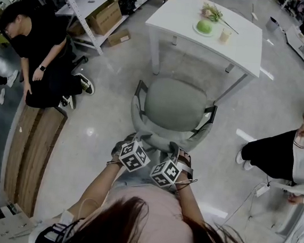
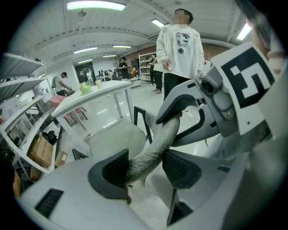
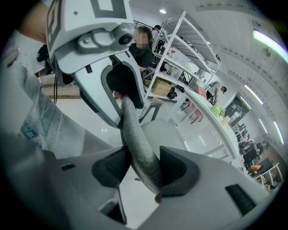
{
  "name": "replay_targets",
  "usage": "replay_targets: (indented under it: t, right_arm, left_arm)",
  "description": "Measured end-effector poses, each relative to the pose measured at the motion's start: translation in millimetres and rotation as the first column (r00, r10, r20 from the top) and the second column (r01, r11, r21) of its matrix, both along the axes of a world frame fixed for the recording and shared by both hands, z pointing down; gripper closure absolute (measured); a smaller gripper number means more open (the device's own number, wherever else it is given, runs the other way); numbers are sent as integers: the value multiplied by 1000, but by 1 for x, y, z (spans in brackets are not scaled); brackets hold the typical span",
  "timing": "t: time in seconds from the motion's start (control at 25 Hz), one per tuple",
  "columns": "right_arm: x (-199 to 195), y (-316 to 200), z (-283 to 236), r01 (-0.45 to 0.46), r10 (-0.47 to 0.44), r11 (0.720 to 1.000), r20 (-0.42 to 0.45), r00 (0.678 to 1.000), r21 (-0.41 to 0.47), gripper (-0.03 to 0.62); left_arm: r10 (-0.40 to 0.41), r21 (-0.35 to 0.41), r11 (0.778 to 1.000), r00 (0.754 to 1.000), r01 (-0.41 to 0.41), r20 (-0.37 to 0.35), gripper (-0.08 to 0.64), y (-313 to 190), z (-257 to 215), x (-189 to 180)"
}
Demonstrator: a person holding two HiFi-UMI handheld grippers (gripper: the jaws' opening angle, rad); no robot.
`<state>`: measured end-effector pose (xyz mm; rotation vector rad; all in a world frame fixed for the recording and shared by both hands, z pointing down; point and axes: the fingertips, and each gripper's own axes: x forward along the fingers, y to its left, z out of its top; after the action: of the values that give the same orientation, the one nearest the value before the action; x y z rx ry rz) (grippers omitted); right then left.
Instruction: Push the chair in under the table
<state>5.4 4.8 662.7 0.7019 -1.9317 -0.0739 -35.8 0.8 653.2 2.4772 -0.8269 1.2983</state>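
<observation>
A grey office chair (image 1: 175, 104) stands facing a white table (image 1: 175, 14), its seat just short of the table's near edge. Both grippers grip the top rim of its backrest side by side. My left gripper (image 1: 130, 142) (image 2: 145, 167) is shut on the grey fabric backrest rim (image 2: 155, 143). My right gripper (image 1: 175, 151) (image 3: 145, 170) is shut on the same backrest rim (image 3: 137, 143), right of the left one. The chair's seat (image 2: 114, 139) (image 3: 164, 130) and the table (image 2: 90, 96) (image 3: 211, 119) show beyond the jaws.
On the table lie a green thing on a plate (image 1: 204, 26), a cup (image 1: 225, 35) and flowers. A person in black (image 1: 41, 49) crouches at left by a wooden bench (image 1: 31, 155) and shelving (image 1: 94, 0). Another person (image 1: 282, 155) stands at right.
</observation>
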Motion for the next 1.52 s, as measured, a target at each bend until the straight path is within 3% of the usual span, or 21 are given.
replay_targets:
  t: [0.6,1.52]
  right_arm:
    - [-4,-50,1,-22,22,1000,-4,1000,-12,385]
    - [-1,-105,3,-87,86,995,-15,996,-53,383]
  left_arm:
    - [35,7,999,999,-35,-8,325,-51,1,-4]
    - [87,-46,995,996,-88,-14,325,-106,2,0]
